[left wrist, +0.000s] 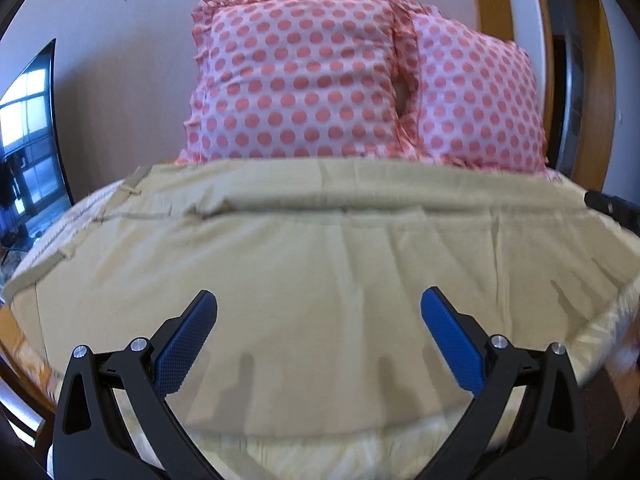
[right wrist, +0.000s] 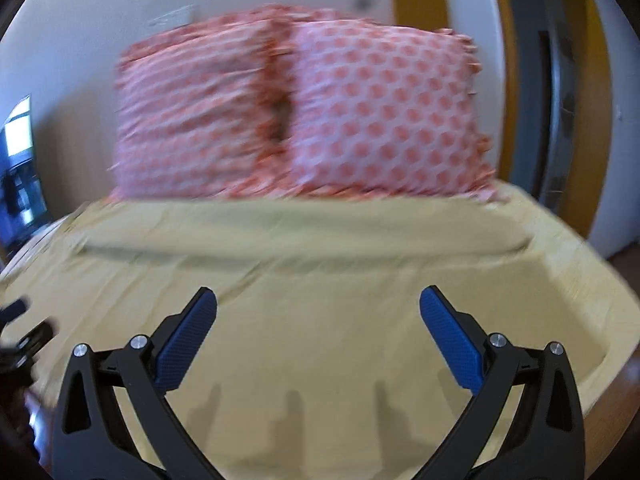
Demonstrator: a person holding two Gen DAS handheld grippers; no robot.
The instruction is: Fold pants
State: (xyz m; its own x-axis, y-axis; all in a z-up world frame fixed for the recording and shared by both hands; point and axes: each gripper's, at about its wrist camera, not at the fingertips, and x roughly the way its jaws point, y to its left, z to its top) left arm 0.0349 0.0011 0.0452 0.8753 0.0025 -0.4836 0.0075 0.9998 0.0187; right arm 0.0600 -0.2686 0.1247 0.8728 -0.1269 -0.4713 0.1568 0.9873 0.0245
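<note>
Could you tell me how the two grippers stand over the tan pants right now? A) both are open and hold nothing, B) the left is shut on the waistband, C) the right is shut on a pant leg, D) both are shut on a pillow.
A: the left gripper and the right gripper each show blue fingers spread wide, with only the flat tan pants between them.

Right wrist view smeared by motion: left pillow [right wrist: 196, 112] shows streaks where its dots should be, right pillow [right wrist: 384, 112] softer but readable. Wall plate [right wrist: 172, 16] above them a pale blur, type unreadable. Dark shape at the left edge [right wrist: 20, 332], probably the other gripper, cut off and blurred.

Left wrist view: black part [left wrist: 612, 210] at the right edge cut off. Pants [left wrist: 320, 264] hide the pillows' bottoms; their waistband [left wrist: 60, 236] runs into edge distortion. Screen [left wrist: 28, 132] cropped at the left, reflections only. Doorway [left wrist: 576, 80] partly out of frame.
</note>
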